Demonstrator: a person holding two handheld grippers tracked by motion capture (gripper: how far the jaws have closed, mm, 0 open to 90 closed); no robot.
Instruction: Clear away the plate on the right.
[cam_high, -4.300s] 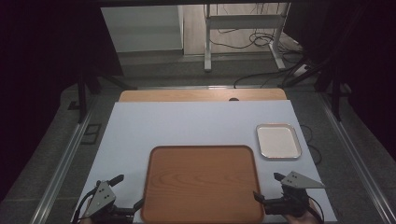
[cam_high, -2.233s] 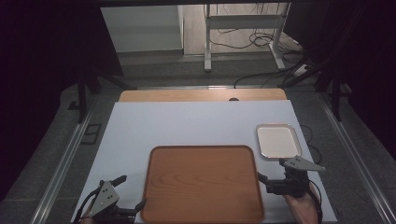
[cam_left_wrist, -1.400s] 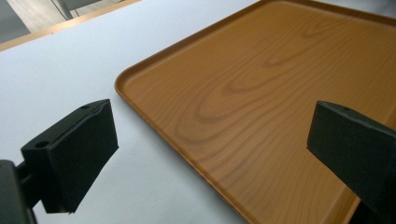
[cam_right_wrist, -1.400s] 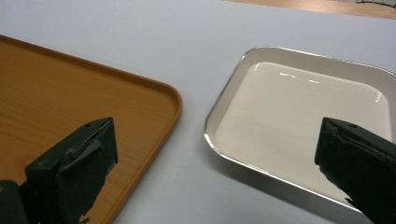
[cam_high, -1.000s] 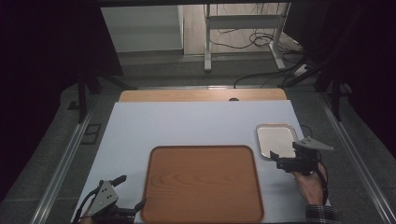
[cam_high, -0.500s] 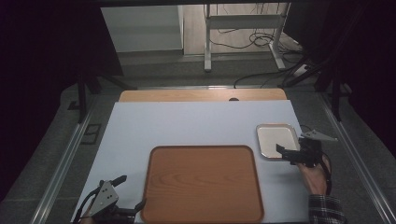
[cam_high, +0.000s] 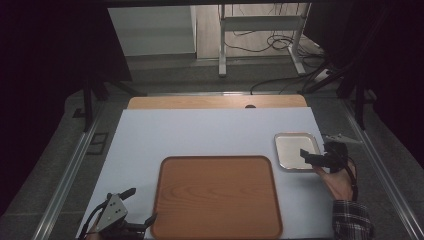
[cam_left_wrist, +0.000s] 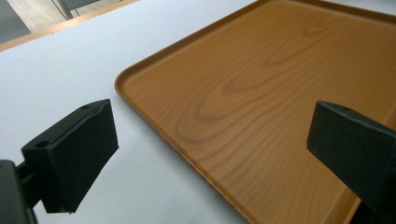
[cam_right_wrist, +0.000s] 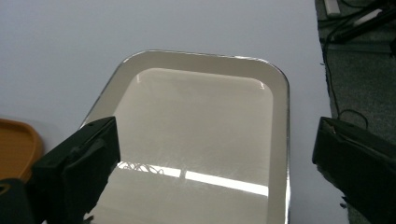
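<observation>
A small shiny metal tray (cam_high: 295, 150) lies empty at the right of the white table. My right gripper (cam_high: 312, 156) hovers over its near right side, open, held by a hand in a plaid sleeve. In the right gripper view its jaws stand wide apart on either side of the metal tray (cam_right_wrist: 201, 126), nothing between them. A large empty wooden tray (cam_high: 217, 195) lies at the front middle. My left gripper (cam_high: 140, 206) rests open at its front left corner. In the left gripper view the wooden tray (cam_left_wrist: 280, 93) has its rim running between the spread jaws.
The white table top (cam_high: 200, 132) has a wooden strip (cam_high: 215, 102) along its back edge. The table's right edge runs close beside the metal tray, with grey floor and cables (cam_right_wrist: 336, 70) beyond. A corner of the wooden tray (cam_right_wrist: 14, 144) lies left of the right gripper.
My right gripper has travelled from the wooden tray's front right corner forward and right to the metal tray, staying open. The left gripper has not moved.
</observation>
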